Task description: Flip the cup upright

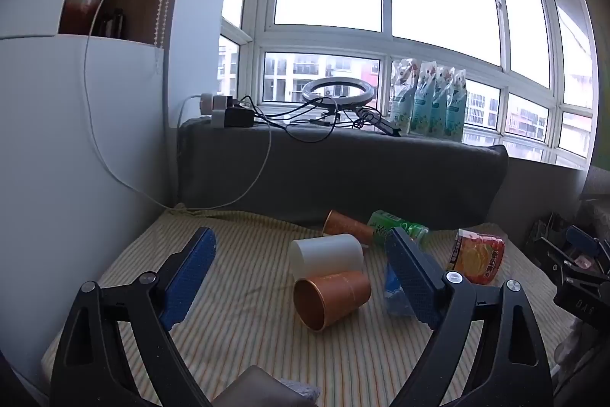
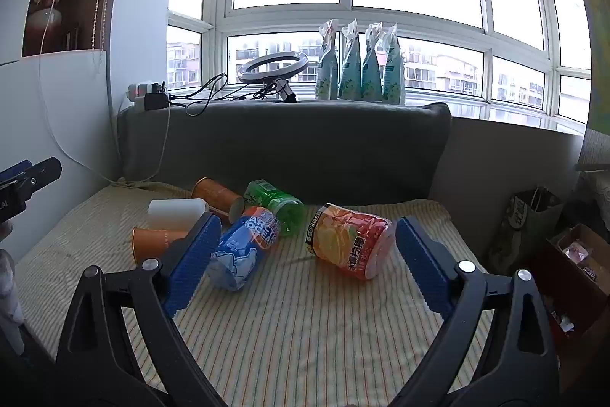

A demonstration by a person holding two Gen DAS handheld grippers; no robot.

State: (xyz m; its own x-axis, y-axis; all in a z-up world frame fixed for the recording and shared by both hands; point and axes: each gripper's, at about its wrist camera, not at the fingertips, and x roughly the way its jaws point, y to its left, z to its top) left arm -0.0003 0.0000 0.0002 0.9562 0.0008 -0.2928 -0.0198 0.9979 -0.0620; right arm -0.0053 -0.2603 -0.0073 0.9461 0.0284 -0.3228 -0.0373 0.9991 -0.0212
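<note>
Several cups lie on their sides on a striped cloth (image 1: 236, 342). A copper cup (image 1: 331, 296) lies nearest, mouth toward me, touching a white cup (image 1: 326, 253) behind it. A second copper cup (image 1: 347, 226) lies farther back. My left gripper (image 1: 301, 273) is open, its fingers either side of the near copper cup and short of it. In the right wrist view an orange-red cup (image 2: 349, 241), a blue cup (image 2: 244, 250) and a green cup (image 2: 275, 206) lie on their sides. My right gripper (image 2: 309, 248) is open and empty, just short of the orange-red cup.
A grey cushion (image 1: 343, 170) backs the cloth, with a ring light (image 1: 334, 90), plugs, cables and several pouches (image 1: 431, 102) on the sill behind. A white wall (image 1: 76, 159) stands at left. Bags and a box (image 2: 572, 254) sit off the cloth's right edge.
</note>
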